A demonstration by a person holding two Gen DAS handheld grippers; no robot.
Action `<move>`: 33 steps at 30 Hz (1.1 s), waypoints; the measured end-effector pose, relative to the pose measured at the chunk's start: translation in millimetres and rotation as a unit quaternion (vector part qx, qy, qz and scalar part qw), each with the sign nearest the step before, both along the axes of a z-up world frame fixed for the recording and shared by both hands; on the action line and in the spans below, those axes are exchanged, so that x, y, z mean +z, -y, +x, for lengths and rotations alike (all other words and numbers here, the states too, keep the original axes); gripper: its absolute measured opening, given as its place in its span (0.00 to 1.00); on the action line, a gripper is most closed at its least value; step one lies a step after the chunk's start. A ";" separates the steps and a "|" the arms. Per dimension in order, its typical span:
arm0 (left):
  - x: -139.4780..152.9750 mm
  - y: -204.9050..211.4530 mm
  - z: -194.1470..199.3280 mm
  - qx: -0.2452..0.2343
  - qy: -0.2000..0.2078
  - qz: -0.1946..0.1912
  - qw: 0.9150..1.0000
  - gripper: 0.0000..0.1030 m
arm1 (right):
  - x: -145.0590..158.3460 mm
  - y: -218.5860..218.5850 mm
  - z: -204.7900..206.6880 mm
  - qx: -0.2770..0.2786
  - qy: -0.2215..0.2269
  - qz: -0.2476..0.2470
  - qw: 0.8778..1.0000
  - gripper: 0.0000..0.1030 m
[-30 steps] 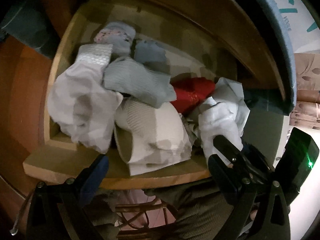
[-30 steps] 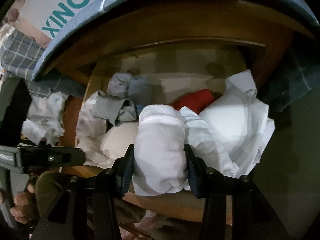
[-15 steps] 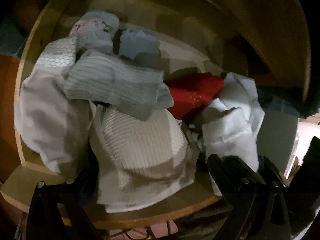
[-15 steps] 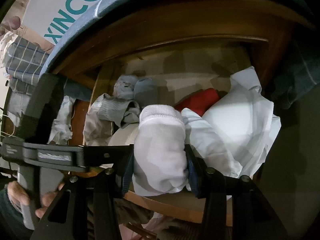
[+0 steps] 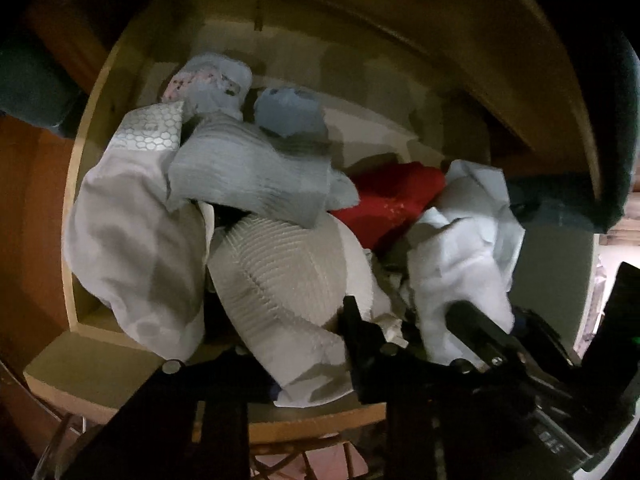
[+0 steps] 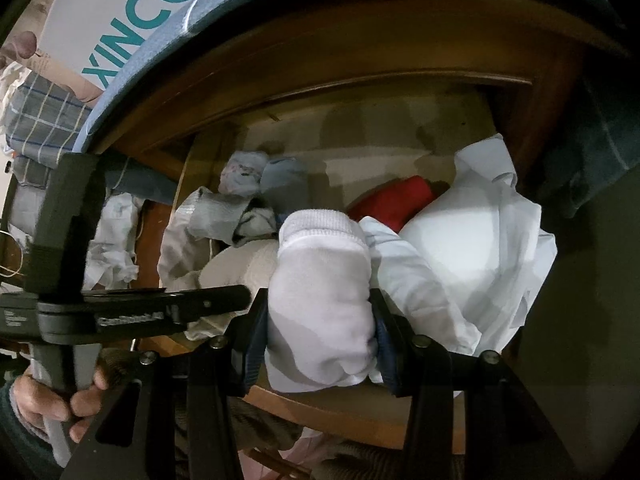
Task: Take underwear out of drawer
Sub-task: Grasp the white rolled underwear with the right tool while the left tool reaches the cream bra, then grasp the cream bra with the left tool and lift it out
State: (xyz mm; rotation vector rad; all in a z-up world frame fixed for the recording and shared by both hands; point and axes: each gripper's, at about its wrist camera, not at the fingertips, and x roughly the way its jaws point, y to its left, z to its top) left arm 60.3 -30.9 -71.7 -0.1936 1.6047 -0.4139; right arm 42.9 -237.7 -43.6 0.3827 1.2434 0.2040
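The open wooden drawer (image 5: 100, 380) holds a heap of underwear. In the left wrist view my left gripper (image 5: 288, 364) is closed on the cream ribbed underwear (image 5: 288, 272) at the drawer's front. Its left finger is dark and partly hidden. In the right wrist view my right gripper (image 6: 318, 340) is shut on a white rolled garment (image 6: 320, 300), also seen in the left wrist view (image 5: 460, 280). The left gripper's body (image 6: 120, 312) shows at the left.
Other pieces lie in the drawer: a pale lilac one (image 5: 132, 240), a grey ribbed one (image 5: 248, 176), a red one (image 5: 392, 200), a blue roll (image 5: 288, 116) and crumpled white cloth (image 6: 480, 248). A blue-edged mattress (image 6: 240, 12) overhangs the drawer.
My left gripper has moved forward into the drawer and closed on the cream ribbed piece. The right gripper holds its white garment in the same place.
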 end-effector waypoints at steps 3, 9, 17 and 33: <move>8.4 -0.8 -4.8 -0.001 0.008 -0.005 1.000 0.20 | -0.2 0.5 -0.8 -0.003 0.002 -0.002 1.000 0.43; 30.8 -2.2 -11.2 0.002 0.018 -0.025 1.000 0.17 | 0.0 2.9 -2.3 -0.006 0.006 -0.004 1.000 0.43; 78.6 -3.4 -31.4 -0.029 0.064 -0.032 0.997 0.15 | 2.4 -0.1 -2.4 -0.005 0.008 -0.013 1.000 0.43; 167.7 -16.8 -58.8 -0.065 0.155 -0.052 0.984 0.13 | 5.5 -1.5 2.5 -0.006 0.008 -0.022 1.000 0.43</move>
